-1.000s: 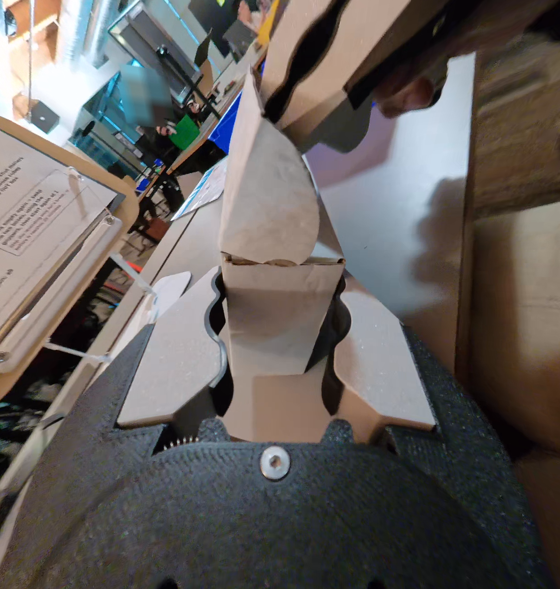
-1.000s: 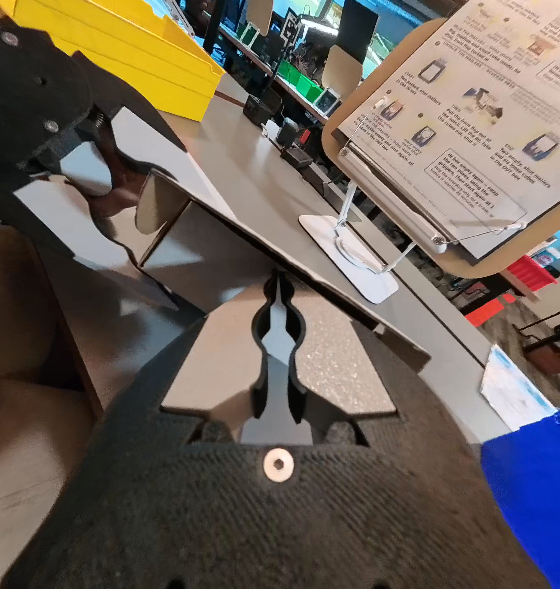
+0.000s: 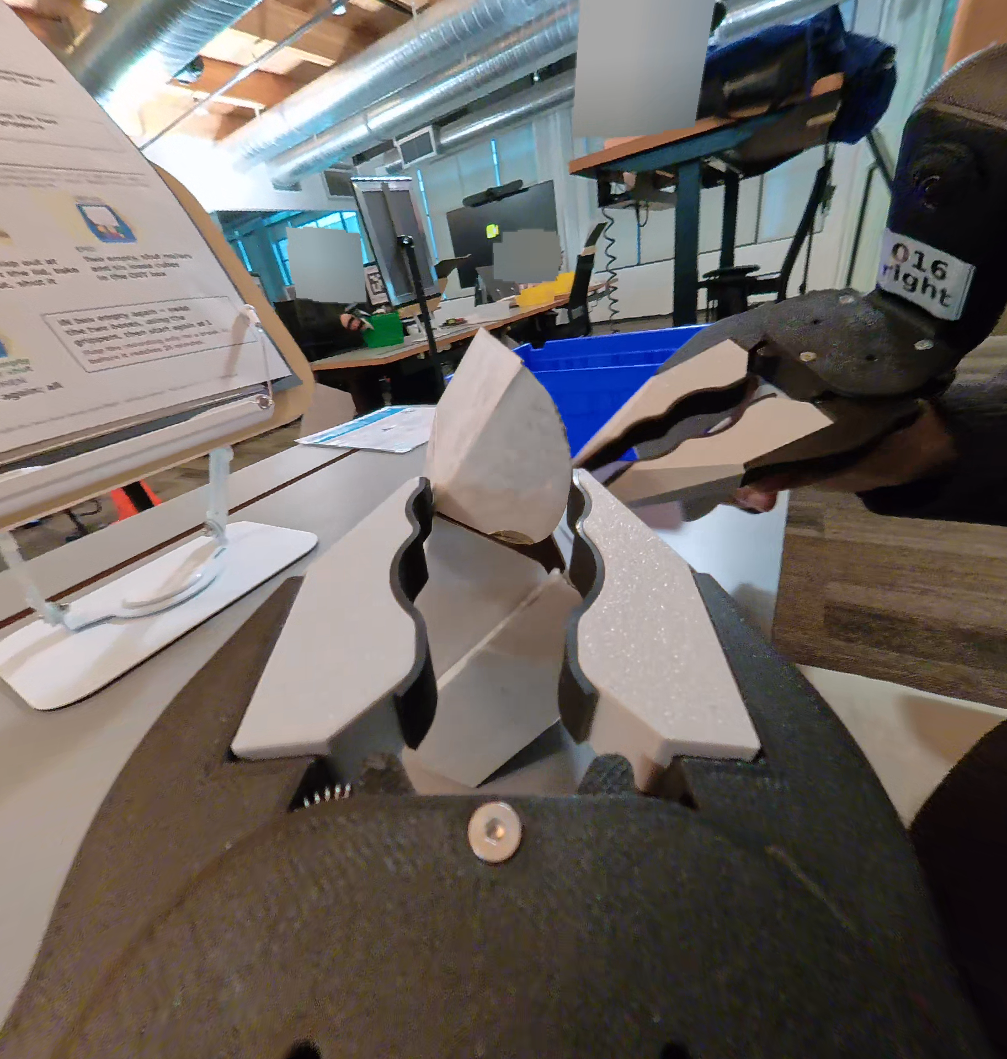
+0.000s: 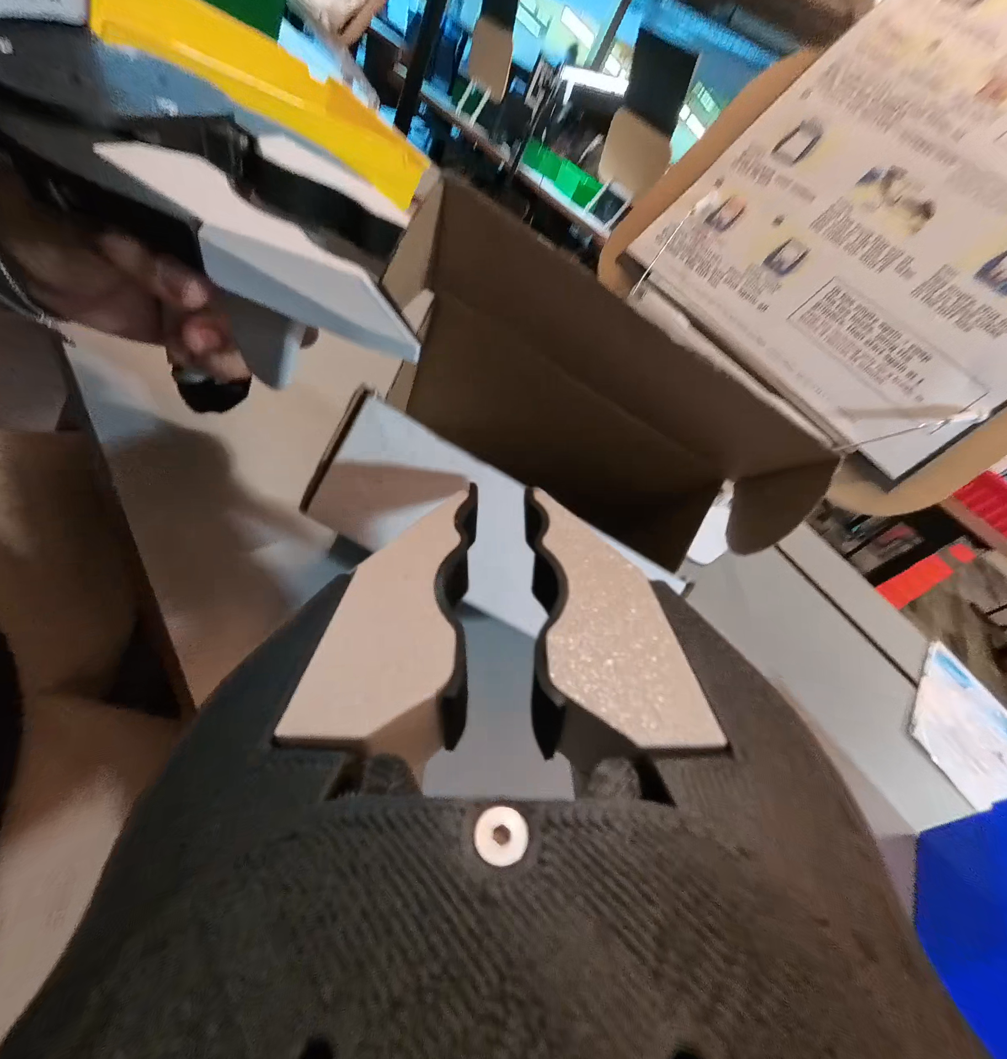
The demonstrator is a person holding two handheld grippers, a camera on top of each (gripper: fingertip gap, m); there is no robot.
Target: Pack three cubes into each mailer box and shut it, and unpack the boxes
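A white mailer box with a brown inside hangs tilted above the grey table, its lid swung open. No cubes show inside it. My left gripper is shut on a side flap and wall of the box. It also shows in the right wrist view, at the box's left corner. My right gripper has its jaws a little apart, just in front of the box's near panel. In the left wrist view its tips sit right beside the held flap.
An instruction sheet on a white stand stands behind the box and also shows in the right wrist view. A blue bin sits to the right, a yellow bin far left. A paper sheet lies on the table. One gripper's finger ends stand about 6 cm off the other's.
The box has tipped up and its lid has swung open. My right gripper's jaws have parted and let go of the lid edge. My left gripper keeps its hold and has turned.
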